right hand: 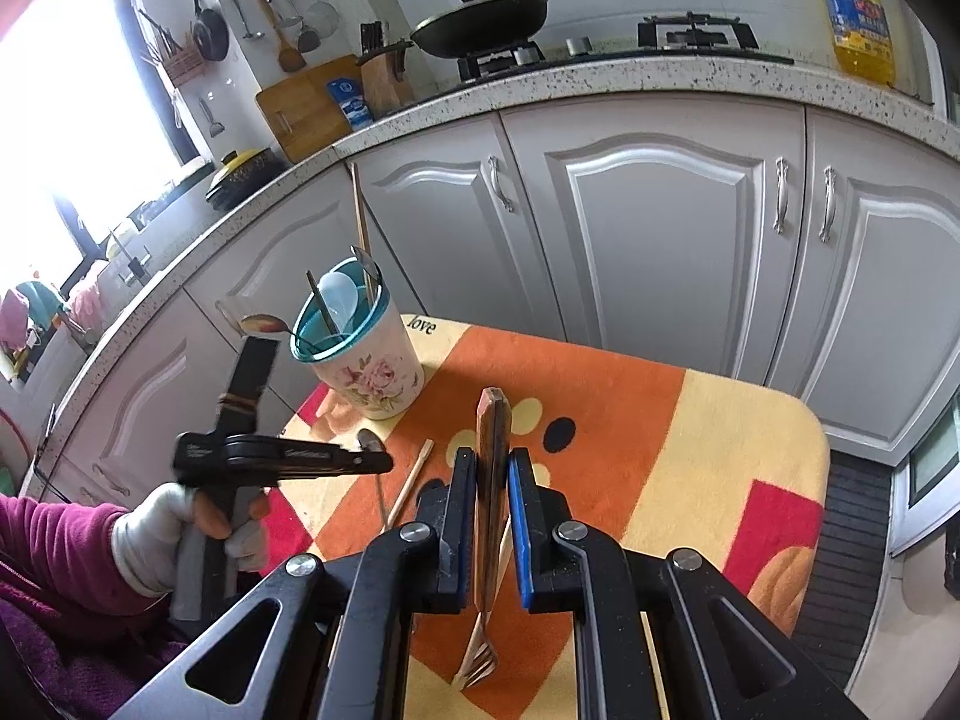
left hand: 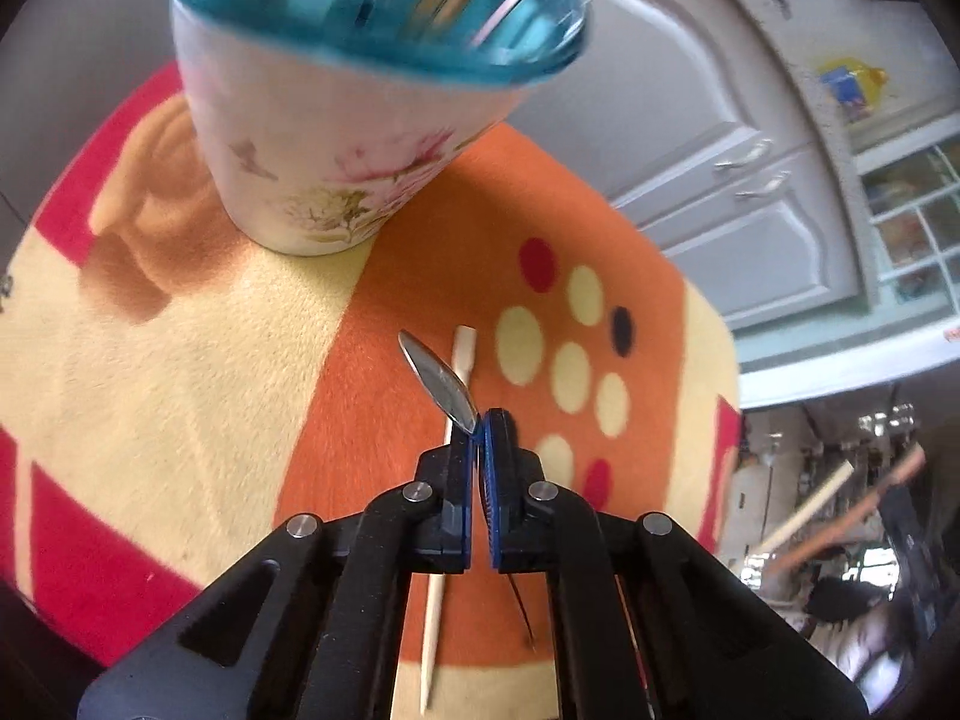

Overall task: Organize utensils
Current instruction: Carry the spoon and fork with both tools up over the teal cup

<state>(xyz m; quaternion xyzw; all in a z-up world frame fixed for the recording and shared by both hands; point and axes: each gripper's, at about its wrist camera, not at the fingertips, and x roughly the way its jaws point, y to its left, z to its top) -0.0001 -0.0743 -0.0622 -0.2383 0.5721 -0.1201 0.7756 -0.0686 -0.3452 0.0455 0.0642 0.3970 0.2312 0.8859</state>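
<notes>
My left gripper [left hand: 480, 427] is shut on a metal spoon [left hand: 437, 379]. The spoon's bowl sticks out past the fingertips and its thin handle hangs below them, above the cloth. In the right wrist view the left gripper [right hand: 379, 461] is held by a gloved hand [right hand: 156, 534] in front of the cup. A pale chopstick [left hand: 447, 468] lies on the cloth under the left gripper. The floral cup [left hand: 324, 168], with a blue liner, holds several utensils and stands at the far side [right hand: 369, 360]. My right gripper [right hand: 492, 457] is shut on a wooden-handled fork [right hand: 489, 480], handle up and tines [right hand: 477, 663] down.
An orange, yellow and red cloth [right hand: 690, 450] covers the small table, whose right edge drops to a dark floor mat [right hand: 852, 528]. Grey cabinet doors [right hand: 654, 228] stand close behind the table. On the counter above are a wok [right hand: 480, 21] and an oil bottle [right hand: 858, 18].
</notes>
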